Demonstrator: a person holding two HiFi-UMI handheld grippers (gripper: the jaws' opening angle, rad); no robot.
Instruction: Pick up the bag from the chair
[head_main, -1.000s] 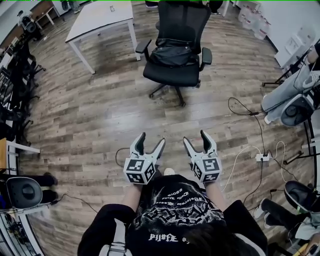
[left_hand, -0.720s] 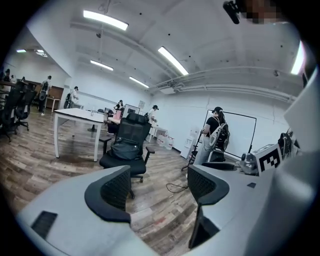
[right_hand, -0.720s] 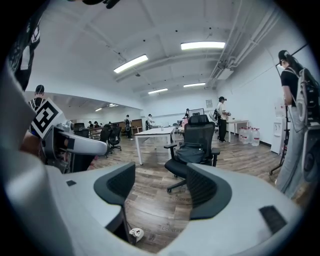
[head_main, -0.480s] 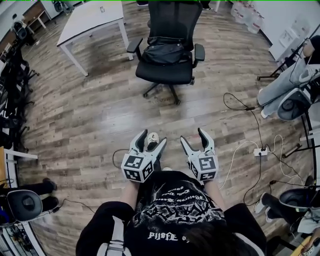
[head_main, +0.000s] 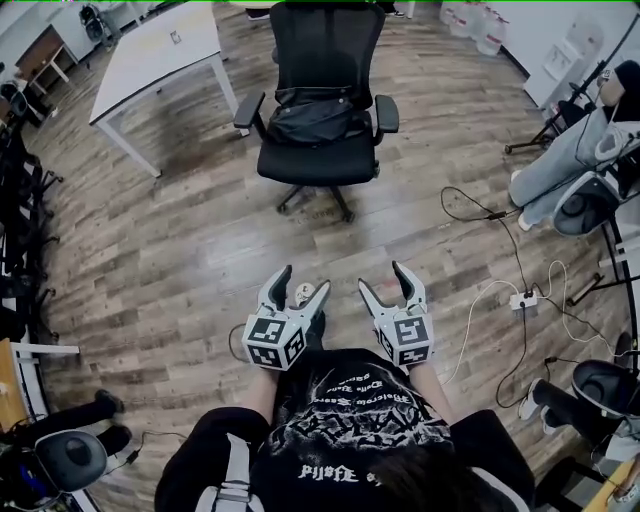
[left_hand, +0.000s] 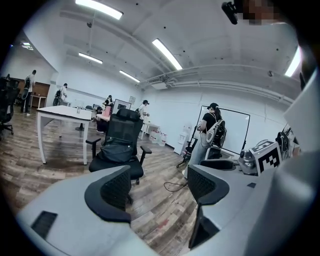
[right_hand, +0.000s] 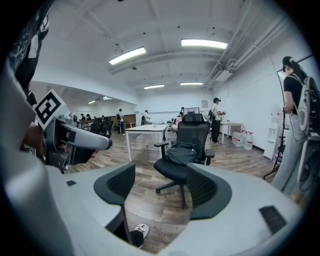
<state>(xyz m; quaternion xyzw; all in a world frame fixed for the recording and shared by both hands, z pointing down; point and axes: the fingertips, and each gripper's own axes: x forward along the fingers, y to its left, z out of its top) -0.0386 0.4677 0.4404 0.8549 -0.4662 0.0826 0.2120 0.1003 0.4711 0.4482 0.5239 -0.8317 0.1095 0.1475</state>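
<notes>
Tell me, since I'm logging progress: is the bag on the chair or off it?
On: the black bag lies on the seat of the office chair, against its backrest.

A wood-plank floor (head_main: 180, 240) runs beneath 1 white table (head_main: 150, 58). White walls (left_hand: 170, 107) and long ceiling strip lights (right_hand: 200, 44) brighten the open room. Loose cables (head_main: 500, 290) lie at right.

Soft black bag (head_main: 310, 118), creased and slumped. Lies on the seat of a black office chair (head_main: 318, 162), tucked against the mesh backrest between the two armrests. Chair stands upright on a star base, seat turned toward the tongs. Sits well apart from the left gripper (head_main: 302, 280) and the right gripper (head_main: 383, 277), ahead of both and touching neither.
</notes>
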